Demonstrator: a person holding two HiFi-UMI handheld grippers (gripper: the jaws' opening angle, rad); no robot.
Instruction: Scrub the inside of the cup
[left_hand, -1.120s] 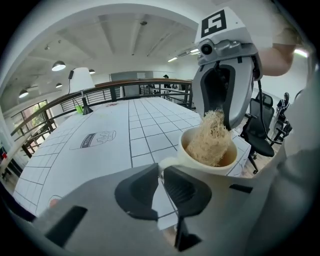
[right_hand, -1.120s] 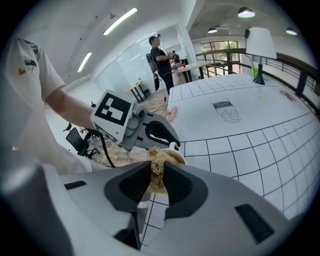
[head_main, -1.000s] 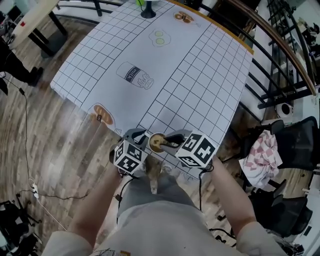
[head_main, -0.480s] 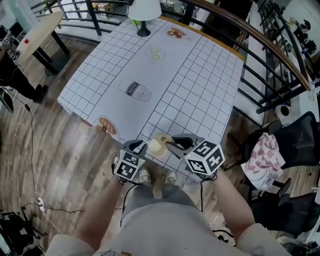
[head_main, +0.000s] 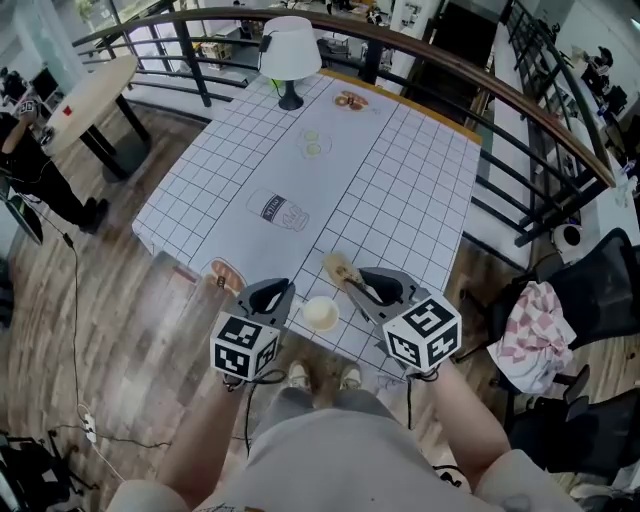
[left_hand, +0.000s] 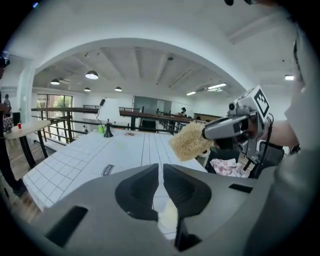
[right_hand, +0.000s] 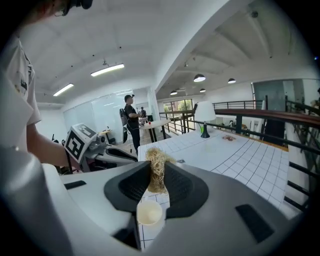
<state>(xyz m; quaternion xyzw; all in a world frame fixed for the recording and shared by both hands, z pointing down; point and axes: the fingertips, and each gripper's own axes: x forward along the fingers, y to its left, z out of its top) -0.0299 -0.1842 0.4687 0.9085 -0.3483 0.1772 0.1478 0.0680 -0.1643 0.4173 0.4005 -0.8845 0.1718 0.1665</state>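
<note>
1. The scrubbing stroke is not under way. The right gripper (head_main: 372, 288), jaws clenched on the scrubber (head_main: 338, 267), holds it just beyond the cup (head_main: 320, 313), on its far side.
2. The left gripper (head_main: 280, 295) has just been closing its jaws, which now grasp the cup's wall, over the worktop's (head_main: 400, 190) near edge.
3. Next, I judge, the scrubber must be brought down into the cup's mouth.
4. The right gripper view looks into the cup's open mouth. The left gripper view shows only a pale sliver of cup between its jaws.
</note>
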